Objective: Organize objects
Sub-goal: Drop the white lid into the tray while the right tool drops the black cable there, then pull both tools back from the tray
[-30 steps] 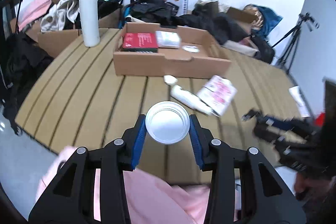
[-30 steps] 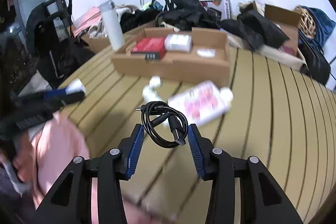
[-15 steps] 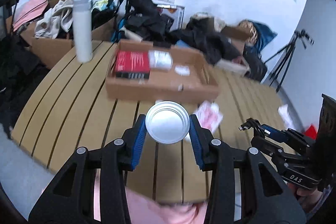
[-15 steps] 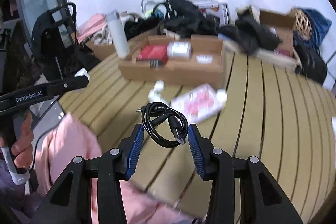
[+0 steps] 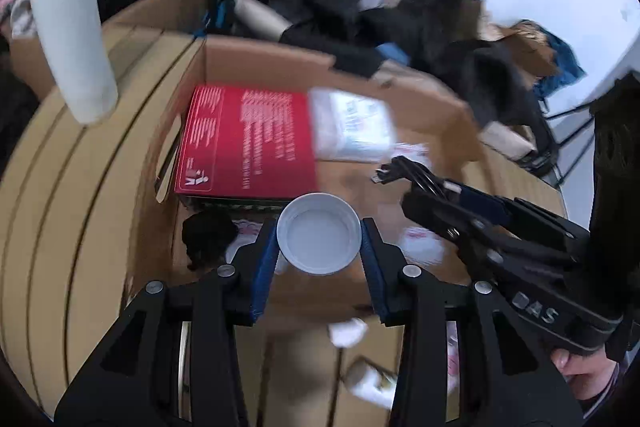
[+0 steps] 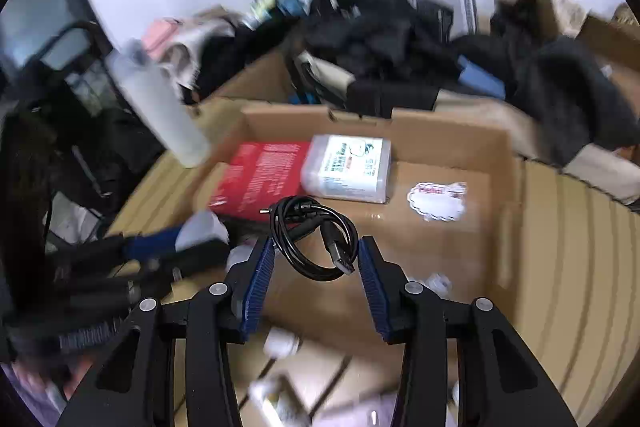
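While both views are blurred, the left gripper [image 5: 320, 247] is plainly clamped on a white round lid [image 5: 319, 233], held over the near edge of the cardboard box [image 6: 448, 143] on the slatted table [image 6: 568, 247]. The right gripper [image 6: 316, 259] grips a coiled black cable [image 6: 312, 239] above the same box. Deeper inside the box lie a red carton [image 5: 246, 143], a white packet [image 6: 346, 167] partly on the carton and a sticker [image 6: 436, 201]. Beyond the box's left corner stands a white bottle [image 5: 70, 39].

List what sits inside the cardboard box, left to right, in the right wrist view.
Red box → white wipes pack → sticker label, all inside the cardboard box.
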Available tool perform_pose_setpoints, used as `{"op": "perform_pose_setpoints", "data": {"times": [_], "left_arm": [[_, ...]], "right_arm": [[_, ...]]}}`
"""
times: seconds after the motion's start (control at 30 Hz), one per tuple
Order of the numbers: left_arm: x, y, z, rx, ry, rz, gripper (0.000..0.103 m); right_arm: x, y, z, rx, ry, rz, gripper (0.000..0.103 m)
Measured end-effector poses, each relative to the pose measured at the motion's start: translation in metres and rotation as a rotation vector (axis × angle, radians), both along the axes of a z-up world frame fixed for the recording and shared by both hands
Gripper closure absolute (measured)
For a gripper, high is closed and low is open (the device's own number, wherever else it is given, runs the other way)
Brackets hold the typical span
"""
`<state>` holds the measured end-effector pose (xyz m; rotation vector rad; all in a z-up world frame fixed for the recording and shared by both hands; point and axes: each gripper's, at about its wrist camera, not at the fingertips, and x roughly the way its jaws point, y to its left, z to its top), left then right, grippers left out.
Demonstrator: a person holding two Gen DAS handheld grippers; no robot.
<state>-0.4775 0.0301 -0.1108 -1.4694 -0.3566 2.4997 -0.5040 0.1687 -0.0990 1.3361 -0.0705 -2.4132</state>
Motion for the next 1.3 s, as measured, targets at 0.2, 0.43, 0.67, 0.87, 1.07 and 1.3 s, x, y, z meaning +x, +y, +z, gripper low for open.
{"op": "perform_pose_setpoints", "data": {"times": [0.2, 0.43, 0.67, 0.87, 1.07, 1.3], "left_arm": [[-0.002, -0.010, -0.019, 0.034, -0.014, -0.008, 0.054], [0.019, -0.042, 0.019, 0.049, 0.025, 0.023, 0.022], [0.056, -0.062, 0.081, -0.098, 0.071, 0.101, 0.004], [0.112, -0.055, 0.127, -0.160, 0.133, 0.083, 0.000], [0.168, -0.042, 0.142, -0.160, 0.153, 0.052, 0.000], [0.267, -0.042, 0.118, -0.087, 0.152, 0.142, 0.000]], "right_arm": [[-0.043, -0.012, -0.051, -0.029, -0.145, -0.050, 0.050], [-0.029, 0.003, -0.026, -0.121, -0.103, -0.064, 0.025], [0.023, 0.042, 0.056, -0.005, 0.016, -0.087, 0.025], [0.090, 0.090, 0.109, 0.031, 0.086, -0.143, 0.025], [0.153, 0.119, 0.129, 0.042, 0.134, -0.161, 0.025], [0.265, 0.128, 0.109, 0.008, 0.176, -0.123, 0.024]]}}
